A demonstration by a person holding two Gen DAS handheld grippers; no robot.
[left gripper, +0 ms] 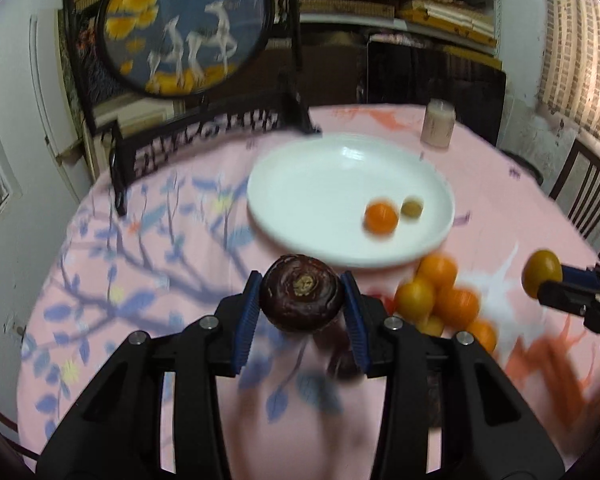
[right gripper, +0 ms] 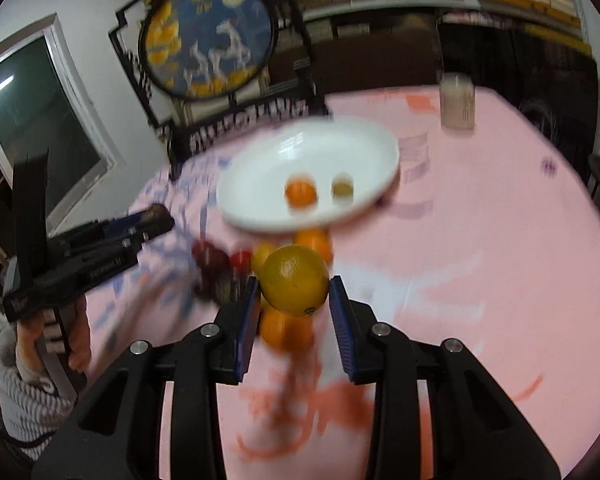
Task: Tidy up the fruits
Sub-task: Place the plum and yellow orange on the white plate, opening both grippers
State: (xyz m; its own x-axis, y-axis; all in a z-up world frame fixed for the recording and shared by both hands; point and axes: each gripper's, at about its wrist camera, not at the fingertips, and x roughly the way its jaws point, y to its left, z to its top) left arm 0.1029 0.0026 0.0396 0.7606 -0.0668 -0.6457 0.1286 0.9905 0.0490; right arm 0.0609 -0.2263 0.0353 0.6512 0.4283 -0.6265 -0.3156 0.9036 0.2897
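Note:
My left gripper (left gripper: 302,300) is shut on a dark purple round fruit (left gripper: 301,298), held above the pink tablecloth. My right gripper (right gripper: 294,292) is shut on a yellow-green citrus (right gripper: 294,280); in the left wrist view that citrus (left gripper: 541,273) shows at the right edge. A white plate (left gripper: 300,184) lies beyond both grippers and holds a small orange (left gripper: 381,217) and a small olive-coloured fruit (left gripper: 412,208). A pile of oranges and yellow fruits (left gripper: 444,300) lies on the cloth just in front of the plate, with dark and red fruits (right gripper: 216,262) beside it.
A pale jar (left gripper: 438,123) stands behind the plate at the table's far right. A round blue painted screen in a black stand (left gripper: 188,28) sits at the back left. A chair (left gripper: 584,196) is at the right edge. A hand in a knitted sleeve (right gripper: 32,384) holds the left gripper.

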